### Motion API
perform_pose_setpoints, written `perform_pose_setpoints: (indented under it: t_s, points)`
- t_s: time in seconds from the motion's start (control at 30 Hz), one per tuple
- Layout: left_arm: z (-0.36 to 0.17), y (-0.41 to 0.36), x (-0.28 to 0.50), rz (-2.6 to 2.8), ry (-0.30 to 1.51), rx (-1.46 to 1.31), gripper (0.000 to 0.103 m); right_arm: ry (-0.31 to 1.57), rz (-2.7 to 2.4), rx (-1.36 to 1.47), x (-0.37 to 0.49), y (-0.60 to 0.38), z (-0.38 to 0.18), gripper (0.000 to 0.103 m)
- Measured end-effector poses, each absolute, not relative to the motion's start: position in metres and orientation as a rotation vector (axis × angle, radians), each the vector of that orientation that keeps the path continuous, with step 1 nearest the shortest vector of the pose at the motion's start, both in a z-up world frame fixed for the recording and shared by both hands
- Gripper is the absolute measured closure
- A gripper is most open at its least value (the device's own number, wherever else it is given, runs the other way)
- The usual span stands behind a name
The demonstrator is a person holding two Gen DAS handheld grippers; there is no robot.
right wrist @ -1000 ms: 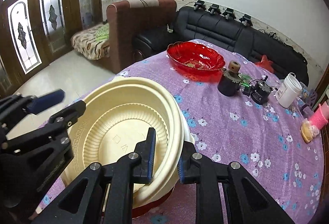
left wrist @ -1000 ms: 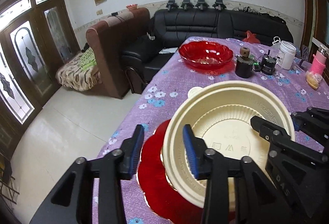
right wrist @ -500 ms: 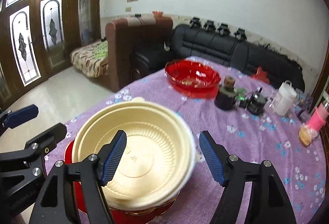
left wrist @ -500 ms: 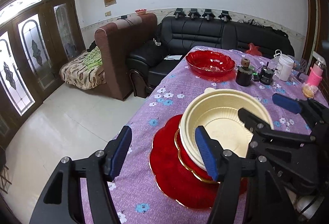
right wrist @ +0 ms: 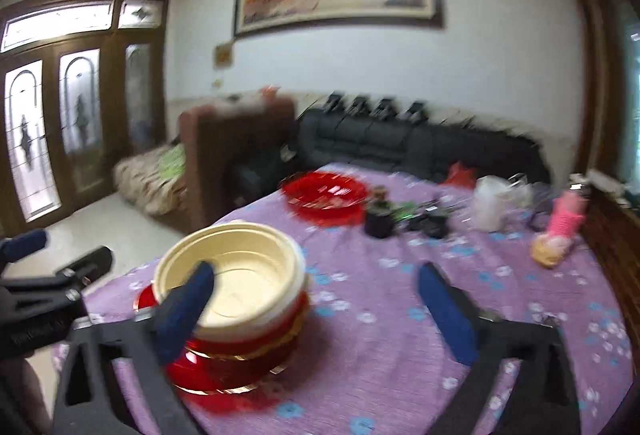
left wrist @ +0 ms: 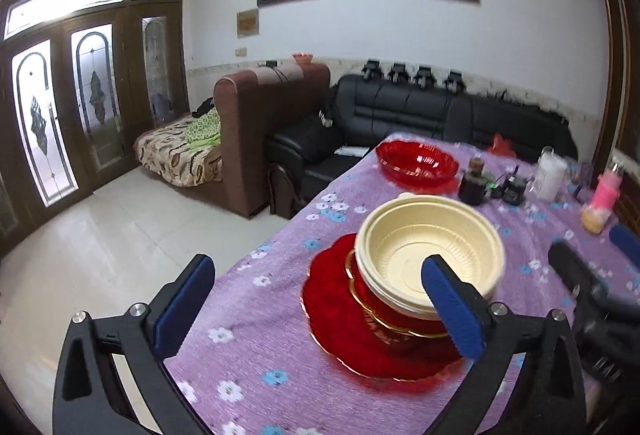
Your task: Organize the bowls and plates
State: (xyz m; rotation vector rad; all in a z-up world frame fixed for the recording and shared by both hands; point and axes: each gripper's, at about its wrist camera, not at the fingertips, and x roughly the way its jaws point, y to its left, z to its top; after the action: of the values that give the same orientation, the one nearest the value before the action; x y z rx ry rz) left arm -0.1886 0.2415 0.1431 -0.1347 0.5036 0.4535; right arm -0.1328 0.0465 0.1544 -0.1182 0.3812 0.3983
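Note:
Cream plastic bowls (left wrist: 428, 255) sit nested on a red gold-rimmed bowl, which rests on a red plate (left wrist: 340, 323) on the purple flowered tablecloth. The stack also shows in the right wrist view (right wrist: 236, 275), blurred. My left gripper (left wrist: 316, 303) is open and empty, held back above the near left of the stack. My right gripper (right wrist: 320, 299) is open and empty, to the stack's right. Each gripper shows at the edge of the other's view.
A large red glass bowl (left wrist: 416, 161) stands at the table's far end. Beside it are a dark jar (left wrist: 474, 183), a white jar (left wrist: 552, 175) and a pink bottle (left wrist: 606, 191). The table's left edge (left wrist: 256, 255) drops to the tiled floor. Sofas stand behind.
Both grippers opened and let go of the cream bowl's rim, then drew back and up. The bowl now rests on the stack.

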Motion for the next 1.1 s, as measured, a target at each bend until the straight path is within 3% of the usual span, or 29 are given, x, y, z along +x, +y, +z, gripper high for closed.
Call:
perform_pose_setpoints:
  t_s: [0.4, 1.1]
  points:
    - [0.1, 0.219, -0.188, 0.456, 0.647, -0.107, 0.0, 0.585, 0.382, -0.018, -0.149, 0.025, 0.107, 0.0]
    - [0.092, 0.209, -0.182, 0.444, 0.686, -0.109, 0.0, 0.661, 0.38, -0.044, -0.149, 0.026, 0.082, 0.0]
